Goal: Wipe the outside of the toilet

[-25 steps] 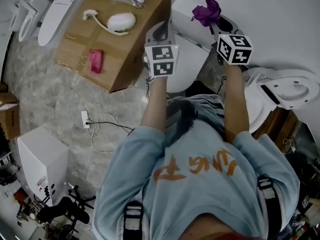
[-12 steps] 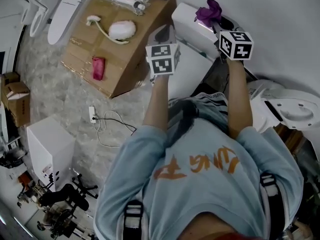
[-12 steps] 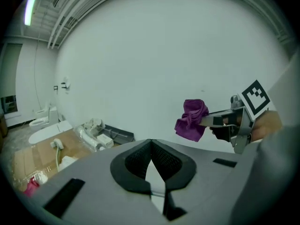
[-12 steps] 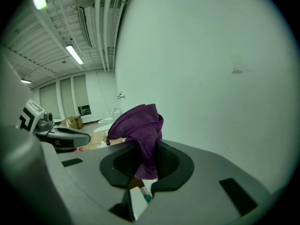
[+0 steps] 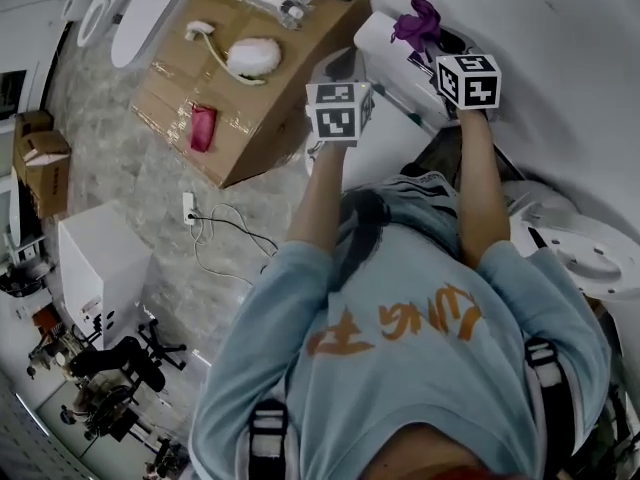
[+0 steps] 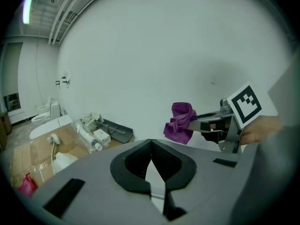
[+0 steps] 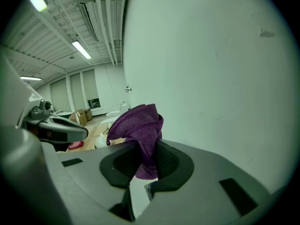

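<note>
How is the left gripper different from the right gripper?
The right gripper has its jaws shut on a purple cloth; the left gripper grips nothing. The left gripper's jaws touch each other at the tips; the right gripper's jaws are kept a little apart by the cloth bunched between them. Both are grey, and both are shut.

The purple cloth (image 7: 138, 125) is looking like soft, fuzzy microfibre, finely knitted and totally matt. The right gripper (image 7: 146, 165) and left gripper (image 6: 151, 149) are both showing smooth matt grey plastic, with black, finely textured rubbery pads (image 6: 133, 162). The toilet (image 5: 395, 133) is gleaming glossy white, ceramic-looking. The cardboard box (image 5: 255, 118) is looking dull brown, with shiny clear tape catching light.
</note>
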The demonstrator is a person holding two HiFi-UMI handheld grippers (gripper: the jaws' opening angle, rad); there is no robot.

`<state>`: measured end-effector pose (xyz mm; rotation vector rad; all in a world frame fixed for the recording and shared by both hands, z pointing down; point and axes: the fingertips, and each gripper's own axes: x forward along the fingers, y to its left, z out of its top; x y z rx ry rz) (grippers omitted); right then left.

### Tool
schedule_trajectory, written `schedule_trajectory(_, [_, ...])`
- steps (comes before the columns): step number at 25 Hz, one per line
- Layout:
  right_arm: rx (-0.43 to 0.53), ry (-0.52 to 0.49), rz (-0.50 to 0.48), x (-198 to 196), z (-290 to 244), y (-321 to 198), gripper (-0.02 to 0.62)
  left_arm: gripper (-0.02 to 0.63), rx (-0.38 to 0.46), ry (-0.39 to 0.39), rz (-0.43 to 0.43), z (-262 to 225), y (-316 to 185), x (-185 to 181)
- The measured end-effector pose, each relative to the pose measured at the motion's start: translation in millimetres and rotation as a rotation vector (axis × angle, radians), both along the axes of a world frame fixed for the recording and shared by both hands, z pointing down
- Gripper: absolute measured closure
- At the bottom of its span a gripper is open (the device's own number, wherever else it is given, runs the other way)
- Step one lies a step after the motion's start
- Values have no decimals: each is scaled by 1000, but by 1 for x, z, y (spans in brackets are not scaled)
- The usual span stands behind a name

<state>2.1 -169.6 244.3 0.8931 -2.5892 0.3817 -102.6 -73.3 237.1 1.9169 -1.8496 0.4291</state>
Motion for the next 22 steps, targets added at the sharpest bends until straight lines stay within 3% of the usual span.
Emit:
schedule_trajectory(6, [38,50,-140,-30,28,-22,518,583,-46,-4,6,16,-24,3])
schedule_trajectory(10, [82,98,-262,-57,52,-34,518,583,-122,-22,20,35,-30,-1])
schedule_trajectory(15, [97,126,-397,-91,77,-49,518,583,-177,-4,-17,53,-37,-10])
schedule_trajectory(22, [157,217,-487,-117,114,-56,518,583,-203,18,-48,69,-50,-11])
